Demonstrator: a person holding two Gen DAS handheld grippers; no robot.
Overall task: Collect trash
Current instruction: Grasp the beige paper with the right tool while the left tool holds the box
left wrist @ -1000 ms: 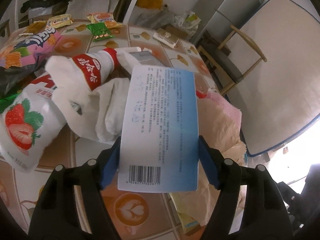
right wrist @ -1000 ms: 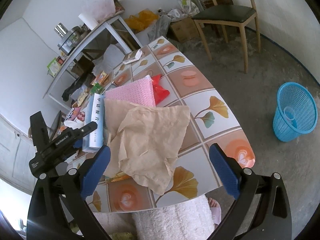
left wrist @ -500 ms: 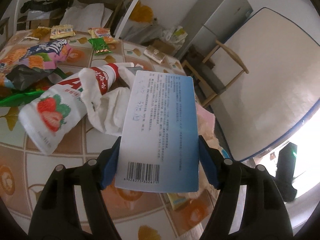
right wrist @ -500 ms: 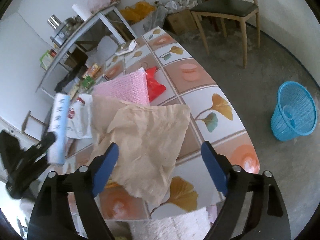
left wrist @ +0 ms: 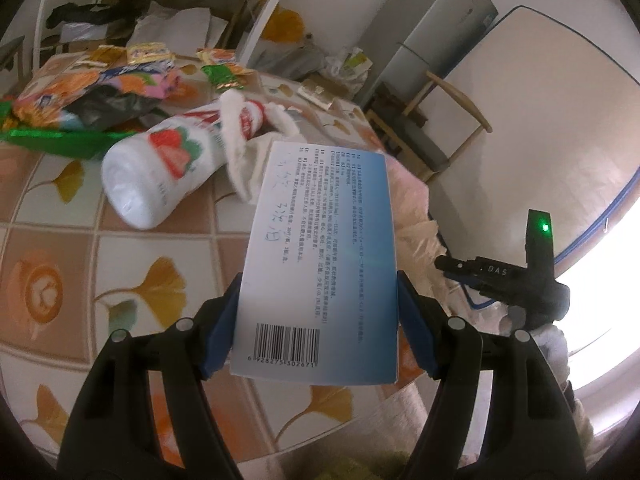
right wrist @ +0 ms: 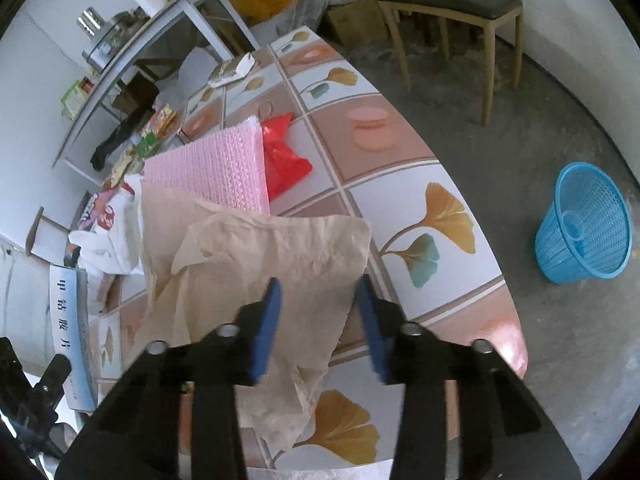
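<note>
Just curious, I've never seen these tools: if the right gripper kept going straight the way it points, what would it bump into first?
Most likely the crumpled beige paper sheet on the tiled table; the right gripper's closing jaws straddle it already, though depth is unclear.

Blue-white box (left wrist: 320, 272) held upright, crumpled tan paper (right wrist: 256, 280) seemingly draped on table

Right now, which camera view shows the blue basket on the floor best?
The right wrist view. There the blue basket stands fully visible on the grey floor, beside the table, with its open mouth toward the camera. The left wrist view does not show it at all; it looks over the table toward the wall.
</note>
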